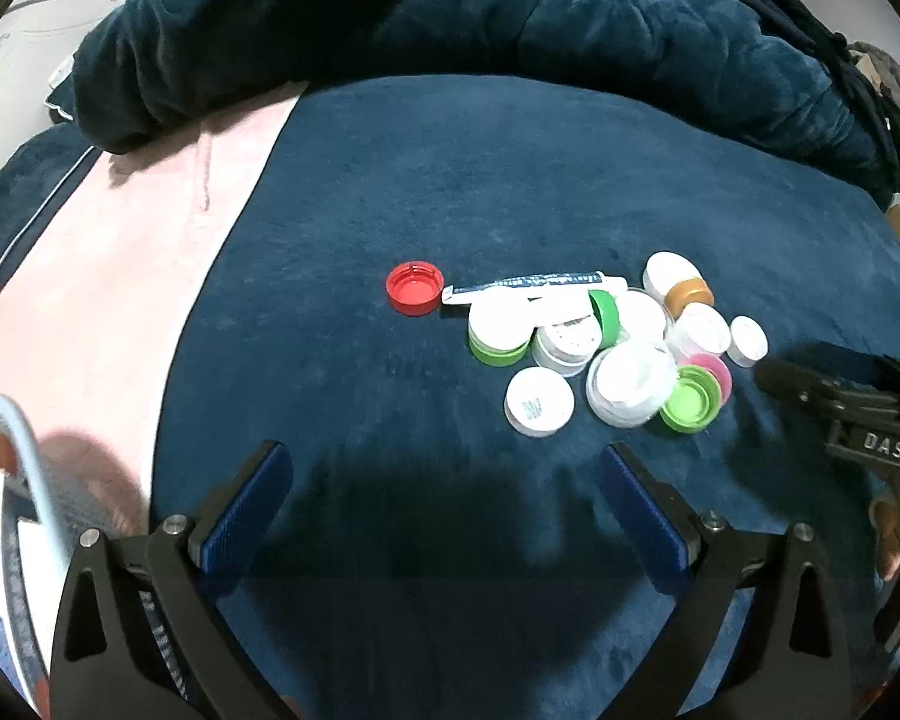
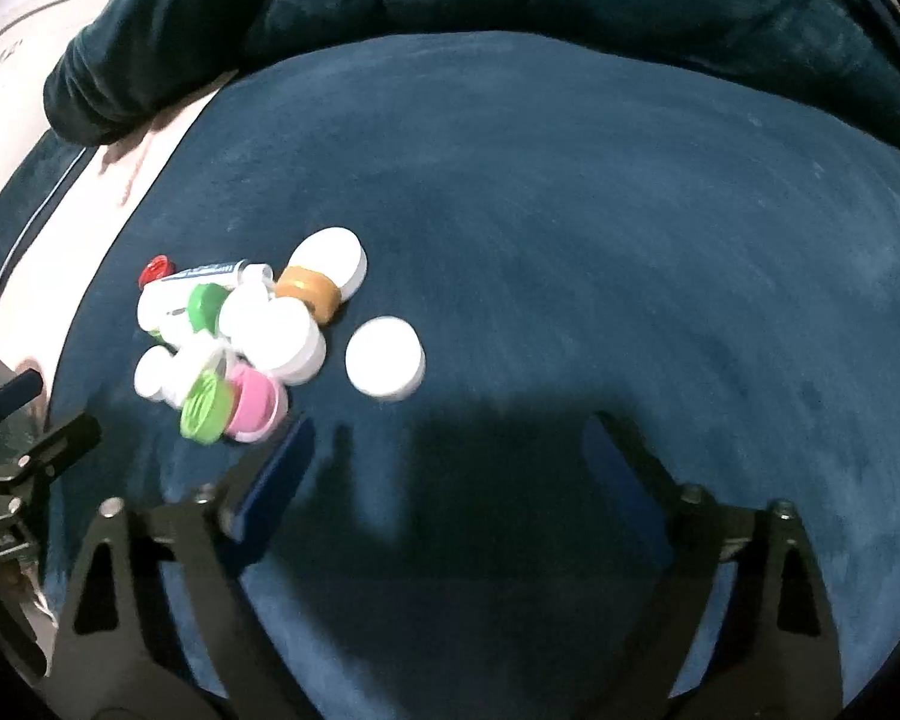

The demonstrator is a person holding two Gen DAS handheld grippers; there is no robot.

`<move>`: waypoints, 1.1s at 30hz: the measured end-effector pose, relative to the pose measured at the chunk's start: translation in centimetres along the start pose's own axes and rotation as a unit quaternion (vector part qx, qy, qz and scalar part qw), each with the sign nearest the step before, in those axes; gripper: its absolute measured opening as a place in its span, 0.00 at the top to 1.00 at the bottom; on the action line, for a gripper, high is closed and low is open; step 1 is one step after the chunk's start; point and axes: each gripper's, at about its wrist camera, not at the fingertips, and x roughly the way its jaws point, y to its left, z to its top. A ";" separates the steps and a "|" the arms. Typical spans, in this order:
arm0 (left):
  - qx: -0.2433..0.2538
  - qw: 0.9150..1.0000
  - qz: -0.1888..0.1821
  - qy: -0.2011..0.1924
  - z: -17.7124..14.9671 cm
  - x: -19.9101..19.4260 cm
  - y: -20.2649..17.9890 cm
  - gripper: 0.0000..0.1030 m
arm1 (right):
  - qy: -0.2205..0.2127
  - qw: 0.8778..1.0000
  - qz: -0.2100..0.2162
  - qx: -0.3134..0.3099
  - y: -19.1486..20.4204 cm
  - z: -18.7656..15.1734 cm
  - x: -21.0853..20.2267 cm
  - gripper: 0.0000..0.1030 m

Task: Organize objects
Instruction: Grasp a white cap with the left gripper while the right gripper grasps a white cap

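A pile of several bottle caps and lids lies on a dark blue blanket: white, green, pink and a tan one. A red cap sits apart at the pile's left, beside a small white and blue tube. My left gripper is open and empty, near of the pile. In the right wrist view the pile is left of centre, with a lone white cap to its right. My right gripper is open and empty, just near of that cap; it also shows in the left wrist view.
A bunched dark blue blanket rises behind the flat area. A pink cloth covers the left side. A round-rimmed container with printed material sits at the near left edge.
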 end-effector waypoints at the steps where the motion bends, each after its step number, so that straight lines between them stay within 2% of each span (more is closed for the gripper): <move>1: 0.001 1.000 0.000 0.000 0.0 0.2 0.0 0.01 | 0.001 1.000 0.002 -0.007 0.2 0.2 0.3 0.18; 3: 0.006 1.000 -0.004 0.000 -0.1 0.6 -0.1 0.02 | 0.004 1.000 0.004 -0.023 0.7 0.4 0.9 0.29; 4: 0.011 1.000 -0.006 0.000 -0.2 0.8 -0.2 0.02 | 0.007 1.000 0.006 -0.030 1.0 0.5 1.2 0.40; 5: 0.015 1.000 -0.008 0.001 -0.2 1.1 -0.3 0.02 | 0.009 0.999 0.009 -0.038 1.2 0.5 1.4 0.56; 7: 0.023 1.000 -0.013 0.003 -0.2 1.5 -0.5 0.03 | 0.010 0.998 0.009 -0.054 1.5 0.3 1.6 0.72; 13: 0.040 0.999 -0.030 0.007 0.2 3.1 -1.9 0.12 | 0.008 0.999 0.029 -0.024 0.4 -0.4 0.6 0.72; 16: 0.056 0.998 -0.034 0.012 0.5 4.1 -2.6 0.23 | 0.011 0.999 0.029 -0.021 0.5 -0.7 0.4 0.72; 17: 0.057 0.998 -0.036 0.014 0.6 4.4 -2.6 0.37 | 0.013 0.999 0.030 -0.021 0.6 -0.7 0.4 0.72; 18: 0.055 0.998 -0.040 0.015 0.7 4.7 -2.5 0.58 | 0.013 0.999 0.030 -0.023 0.7 -0.7 0.3 0.72; 19: 0.050 0.998 -0.045 0.015 0.7 4.8 -2.4 0.66 | 0.013 0.999 0.031 -0.024 0.7 -0.7 0.2 0.72; 20: 0.047 0.998 -0.046 0.014 0.6 4.6 -2.4 0.70 | 0.012 0.999 0.033 -0.024 0.6 -0.8 0.0 0.72; 27: 0.041 0.998 -0.046 0.002 -0.3 1.4 -1.8 0.70 | -0.001 0.999 0.050 -0.011 1.2 -1.6 -2.3 0.72; 33: 0.025 0.999 -0.037 -0.029 -0.9 -4.4 0.3 0.70 | -0.026 0.997 0.067 -0.009 3.0 -2.6 -5.8 0.72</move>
